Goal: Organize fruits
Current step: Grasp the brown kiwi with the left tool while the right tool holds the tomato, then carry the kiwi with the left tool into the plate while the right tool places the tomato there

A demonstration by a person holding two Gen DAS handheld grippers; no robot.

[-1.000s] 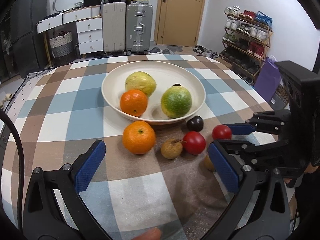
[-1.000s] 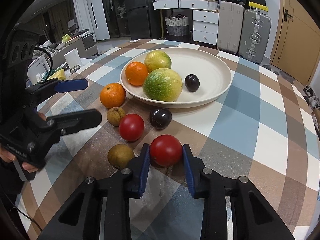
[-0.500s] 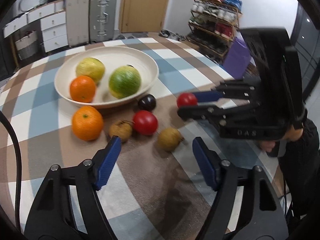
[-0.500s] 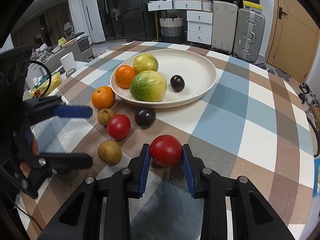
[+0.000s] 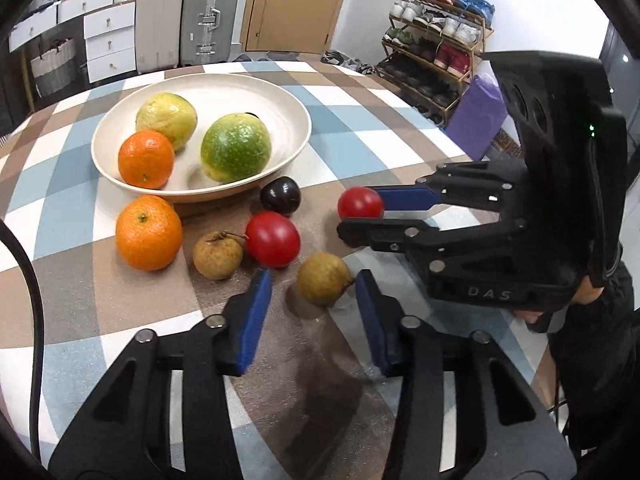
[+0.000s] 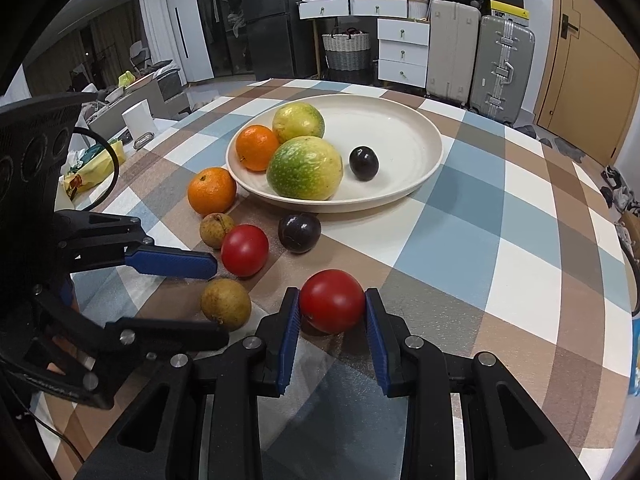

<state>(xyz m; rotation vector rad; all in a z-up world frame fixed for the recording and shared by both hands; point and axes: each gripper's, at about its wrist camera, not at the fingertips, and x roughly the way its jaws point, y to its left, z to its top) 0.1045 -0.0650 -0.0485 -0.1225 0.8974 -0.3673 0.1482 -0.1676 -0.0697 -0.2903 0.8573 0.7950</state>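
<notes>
A cream bowl (image 5: 296, 112) holds an orange, two large green-yellow fruits and a dark plum (image 6: 363, 162). In front of it on the checked cloth lie an orange (image 5: 149, 232), a brown fruit (image 5: 217, 255), a red tomato (image 5: 273, 239) and a dark plum (image 5: 281, 195). My left gripper (image 5: 313, 280) straddles a second brown fruit (image 5: 322, 284). Its jaws are closing, and a gap still shows at the left pad. My right gripper (image 6: 331, 294) is shut on another red tomato (image 6: 332, 300), low over the cloth, just right of the left gripper.
The two grippers sit close together at the near right of the round table (image 6: 500, 240). A black cable (image 5: 24, 264) runs along the left. Beyond the table stand suitcases (image 5: 210, 12), a shoe rack (image 5: 436, 52) and a purple bag (image 5: 480, 120).
My left gripper swung right and dipped toward the near brown fruit, and its jaws narrowed from wide open to either side of it. The right gripper stayed still, holding its tomato.
</notes>
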